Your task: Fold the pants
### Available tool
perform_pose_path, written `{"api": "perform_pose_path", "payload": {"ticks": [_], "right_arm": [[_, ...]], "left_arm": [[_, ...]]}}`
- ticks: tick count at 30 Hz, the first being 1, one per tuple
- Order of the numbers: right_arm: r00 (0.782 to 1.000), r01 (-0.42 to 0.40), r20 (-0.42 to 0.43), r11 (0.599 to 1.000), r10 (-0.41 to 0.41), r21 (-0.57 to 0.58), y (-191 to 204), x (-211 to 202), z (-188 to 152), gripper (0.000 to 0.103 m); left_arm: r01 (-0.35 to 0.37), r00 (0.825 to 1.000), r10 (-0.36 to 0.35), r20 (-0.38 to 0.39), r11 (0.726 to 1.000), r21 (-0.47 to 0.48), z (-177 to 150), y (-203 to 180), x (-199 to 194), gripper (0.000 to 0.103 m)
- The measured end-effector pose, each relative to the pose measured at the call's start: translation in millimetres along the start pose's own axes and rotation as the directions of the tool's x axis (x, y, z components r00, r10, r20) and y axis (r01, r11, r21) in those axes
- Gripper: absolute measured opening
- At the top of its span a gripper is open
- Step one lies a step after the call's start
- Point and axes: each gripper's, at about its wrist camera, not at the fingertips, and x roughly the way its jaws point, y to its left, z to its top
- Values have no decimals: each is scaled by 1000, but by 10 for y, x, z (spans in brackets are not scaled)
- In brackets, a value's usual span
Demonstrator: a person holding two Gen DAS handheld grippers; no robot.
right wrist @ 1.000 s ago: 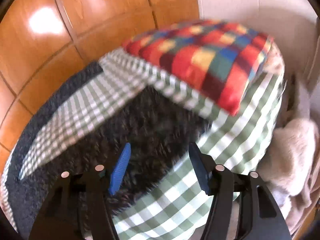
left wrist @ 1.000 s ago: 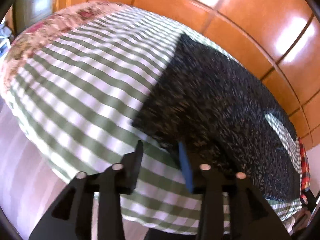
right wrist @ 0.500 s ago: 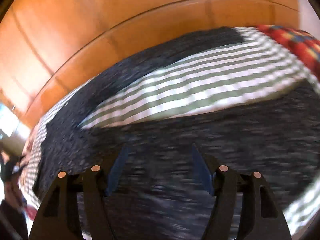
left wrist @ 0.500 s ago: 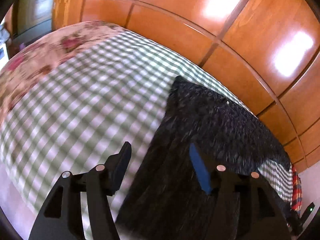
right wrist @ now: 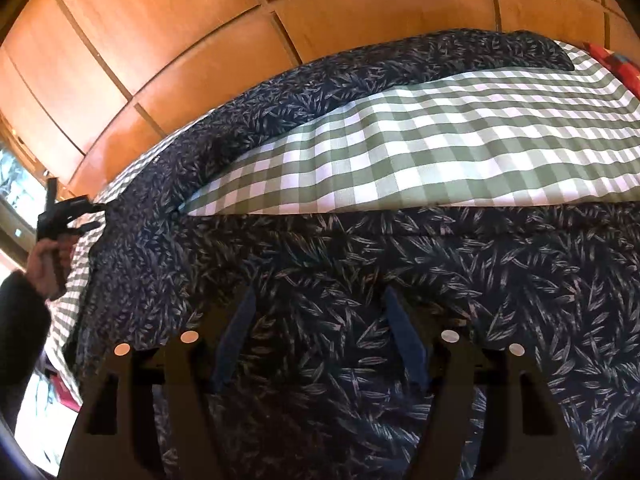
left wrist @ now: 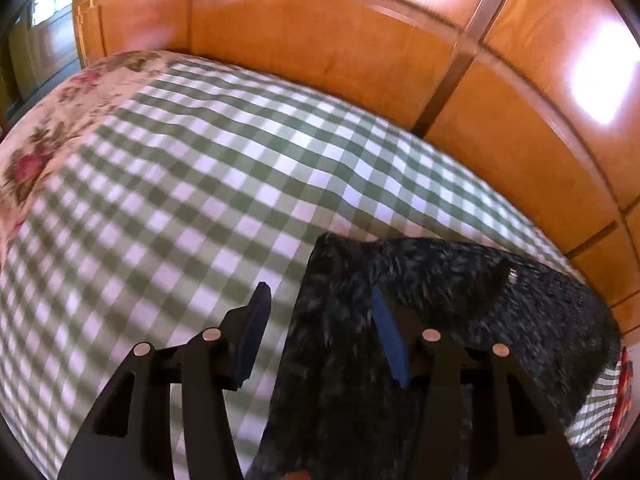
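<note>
Both views have slid along the pants (right wrist: 360, 272); each hand-held gripper (left wrist: 320, 320) (right wrist: 320, 320) gapes, holding nothing.

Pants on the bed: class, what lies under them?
The green checked bedspread lies under the leaf-print pants, showing between the legs. Whatever is beneath the spread is covered.

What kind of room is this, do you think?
Most likely a bedroom: a bed under a green checked cover, a floral bedspread at one end, and wooden wardrobe doors behind it, with leaf-print pants spread on top.
</note>
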Motion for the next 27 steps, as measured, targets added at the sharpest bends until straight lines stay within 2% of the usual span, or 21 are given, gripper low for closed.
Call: {"api": "perform_pose_path", "payload": {"ticks": [4,5,6,7,9,13,14,17,21,27], "right_arm": [[1000,10,-6,1000,-10,-8,19,10,-1,70],[1000,14,-6,1000,-14,-12,39,19,1,70],[1000,20,-7,1000,-20,-19,58,25,1,70],[1000,25,-7,999,-25,-24,77,30,0,70],[999,32,-8,999,-32,-31,92,26,-6,70],[999,40,-10,999,-40,-35,106,-2,-3,70],[999,42,-10,998,-42,-36,113,-17,5,70],[999,37,2,999,-37,-21,128,-71,61,70],[1000,-12,13,1000,12,-11,189,-89,231,70],[991,-137,5,988,137,66,287,104,683,59]], "left_arm": [[-19,1000,19,-14,1000,12,118,-92,233,49],[-6,1000,6,-13,1000,20,132,-112,253,29],[-8,1000,9,-11,999,44,131,-154,260,17],[-42,999,40,19,996,79,102,-212,214,13],[-11,997,4,71,995,96,38,-250,59,5],[79,976,-105,191,987,141,-268,-294,-503,4],[106,965,-142,221,980,167,-427,-299,-706,4],[162,939,-220,264,961,226,-792,-256,-1113,4],[232,915,-300,269,938,257,-1305,-129,-1495,4],[282,918,-320,235,942,182,-1869,170,-1656,4]]}}
